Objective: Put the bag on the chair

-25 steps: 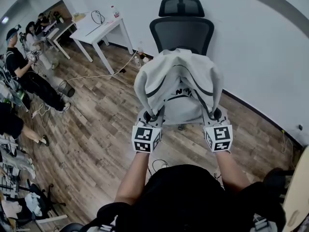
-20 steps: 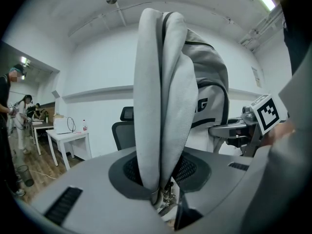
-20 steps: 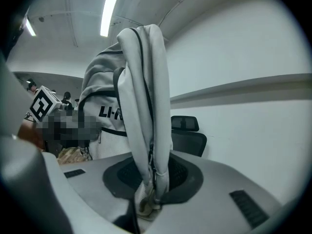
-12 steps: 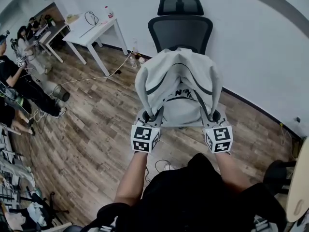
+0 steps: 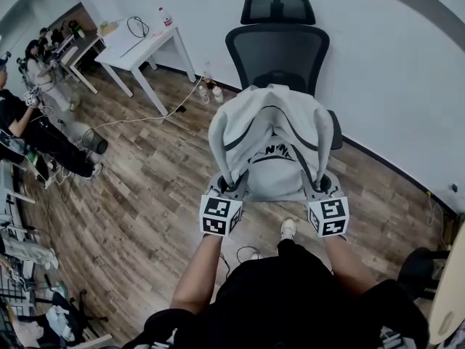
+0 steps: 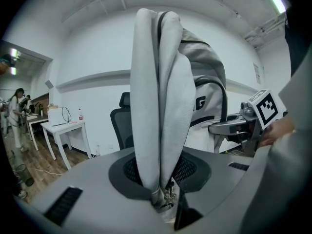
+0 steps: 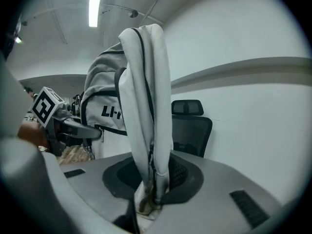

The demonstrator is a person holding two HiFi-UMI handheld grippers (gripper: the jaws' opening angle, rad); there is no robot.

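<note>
Left gripper and right gripper each clamp a strap of the bag, mid-frame before the chair. We should advance level, lower it squarely, then release together.

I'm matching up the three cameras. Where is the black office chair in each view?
Head view: chair at top centre, beyond the bag.
Left gripper view: chair left of centre, partly behind the bag.
Right gripper view: chair right of centre.
Shared landmark: the grey bag.
</note>
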